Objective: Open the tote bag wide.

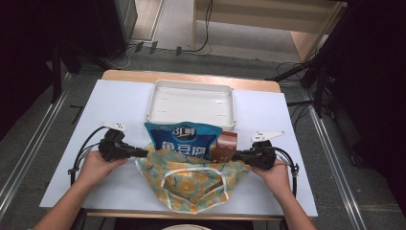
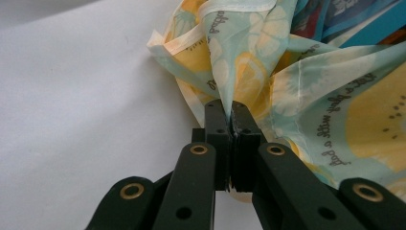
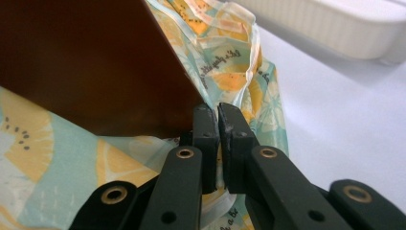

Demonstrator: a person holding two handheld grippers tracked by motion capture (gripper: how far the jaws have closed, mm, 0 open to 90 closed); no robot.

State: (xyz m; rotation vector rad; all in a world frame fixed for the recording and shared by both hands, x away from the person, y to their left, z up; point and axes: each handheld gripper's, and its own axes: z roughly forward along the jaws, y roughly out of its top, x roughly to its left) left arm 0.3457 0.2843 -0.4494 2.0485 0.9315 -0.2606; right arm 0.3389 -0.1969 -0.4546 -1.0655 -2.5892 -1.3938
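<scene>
white tray [image 1: 191, 103] blocks far side behind bag [image 1: 191, 184]; table [image 1: 115, 105] open at both flanks.

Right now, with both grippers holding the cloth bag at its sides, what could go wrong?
1. The left gripper and right gripper pinch only thin folds of the fruit-print bag; the fabric may slip out.
2. The blue packet and brown box stick out of the opening and could slide onto the table if the bag is tilted.

Packets [image 1: 184, 140] in bag [image 1: 191, 184], before tray [image 1: 190, 103]
</scene>
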